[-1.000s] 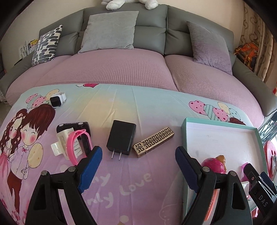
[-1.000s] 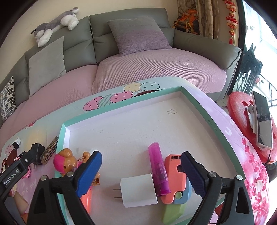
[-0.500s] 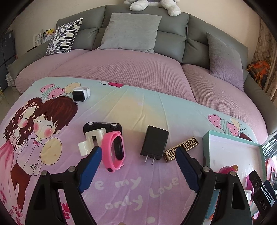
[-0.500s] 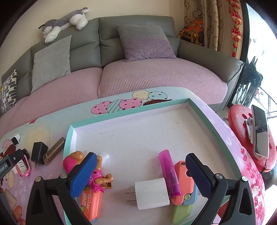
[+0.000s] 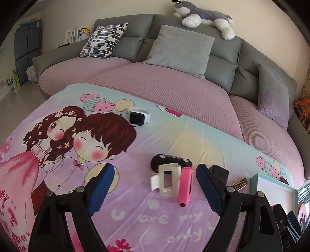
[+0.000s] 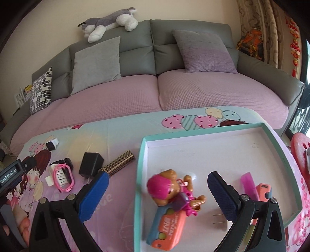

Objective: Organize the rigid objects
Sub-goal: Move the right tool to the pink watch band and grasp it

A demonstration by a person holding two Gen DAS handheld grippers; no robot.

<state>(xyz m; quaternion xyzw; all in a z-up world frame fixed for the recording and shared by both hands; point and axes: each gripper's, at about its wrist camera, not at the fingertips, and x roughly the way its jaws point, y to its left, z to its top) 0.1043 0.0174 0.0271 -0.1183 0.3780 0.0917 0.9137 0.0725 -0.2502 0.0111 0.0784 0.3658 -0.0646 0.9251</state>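
A grey sofa (image 6: 155, 48) with pink seat covers (image 5: 164, 91) curves along a cream wall (image 6: 174, 9). Grey cushions (image 5: 180, 50) and a patterned pillow (image 5: 104, 40) lean on its back, a plush dog (image 6: 108, 21) lies on top. Curtains (image 6: 267, 29) hang at the right, a dark cabinet (image 5: 27, 52) stands at the left on a glossy floor (image 5: 21, 98), in daylight

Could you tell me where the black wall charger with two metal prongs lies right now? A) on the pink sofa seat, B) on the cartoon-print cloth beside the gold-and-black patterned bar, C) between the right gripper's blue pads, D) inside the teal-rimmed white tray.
B: the black wall charger lies on the cartoon-print cloth next to the gold-and-black patterned bar, outside the teal-rimmed white tray.
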